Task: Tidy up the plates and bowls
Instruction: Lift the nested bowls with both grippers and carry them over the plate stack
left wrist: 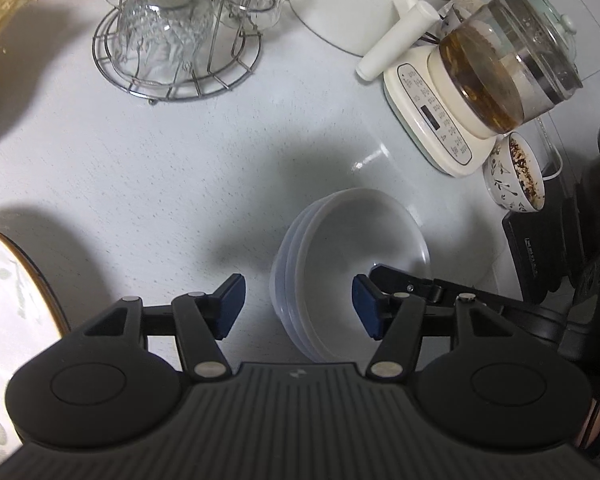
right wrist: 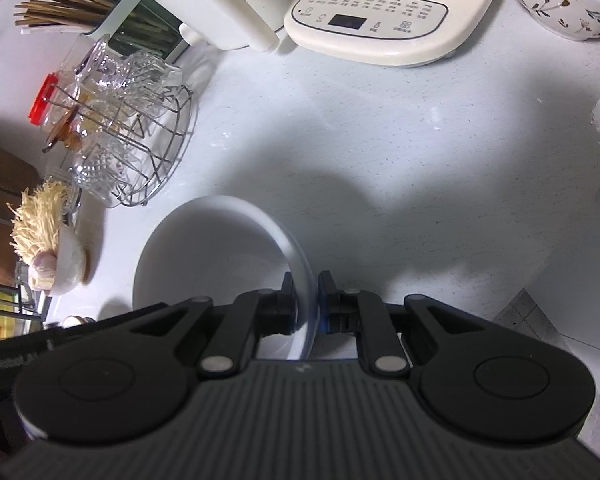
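Observation:
A stack of white bowls (left wrist: 348,256) sits on the white counter (left wrist: 160,184). My left gripper (left wrist: 298,308) is open, its blue pads (left wrist: 230,308) standing either side of the stack's left rim without touching it. My right gripper (left wrist: 404,280) comes in from the right onto the far rim. In the right wrist view the right gripper (right wrist: 306,304) is shut on the thin rim of the top white bowl (right wrist: 204,264), one finger inside and one outside. A gold-rimmed white plate (left wrist: 12,300) lies at the left edge.
A wire rack of glass cups (left wrist: 172,40) stands at the back left. A glass kettle on a cream base (left wrist: 500,64) and a patterned bowl with residue (left wrist: 516,172) are at the right, beside a black block (left wrist: 540,252). A chopstick holder (right wrist: 80,12) stands further back.

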### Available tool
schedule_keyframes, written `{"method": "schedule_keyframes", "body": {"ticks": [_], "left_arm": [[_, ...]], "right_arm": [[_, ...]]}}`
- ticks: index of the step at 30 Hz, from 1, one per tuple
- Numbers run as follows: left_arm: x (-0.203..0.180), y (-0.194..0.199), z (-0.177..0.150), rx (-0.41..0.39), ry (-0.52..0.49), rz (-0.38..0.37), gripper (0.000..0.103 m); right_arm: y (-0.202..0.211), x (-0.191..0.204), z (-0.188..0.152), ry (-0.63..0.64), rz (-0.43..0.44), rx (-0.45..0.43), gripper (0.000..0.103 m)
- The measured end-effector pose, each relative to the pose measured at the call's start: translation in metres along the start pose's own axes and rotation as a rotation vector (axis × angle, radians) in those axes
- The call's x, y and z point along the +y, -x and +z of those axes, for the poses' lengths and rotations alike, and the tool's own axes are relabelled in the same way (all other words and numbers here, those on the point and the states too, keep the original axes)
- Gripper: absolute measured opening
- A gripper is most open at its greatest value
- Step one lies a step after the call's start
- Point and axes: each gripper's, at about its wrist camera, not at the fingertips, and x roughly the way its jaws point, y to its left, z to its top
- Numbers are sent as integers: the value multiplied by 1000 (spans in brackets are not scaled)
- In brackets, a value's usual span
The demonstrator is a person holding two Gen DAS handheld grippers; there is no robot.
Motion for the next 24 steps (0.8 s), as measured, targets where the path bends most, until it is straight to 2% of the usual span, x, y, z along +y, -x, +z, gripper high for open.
{"method": "schedule_keyframes", "body": {"ticks": [10,24], "left_arm": [[-1,-15,-1,13,22,-12,62],[7,-35,3,65,38,-23,39]], "right_arm": [[2,-3,-2,5,10,-8,14],[6,-7,-6,-15,14,-31,14]]}}
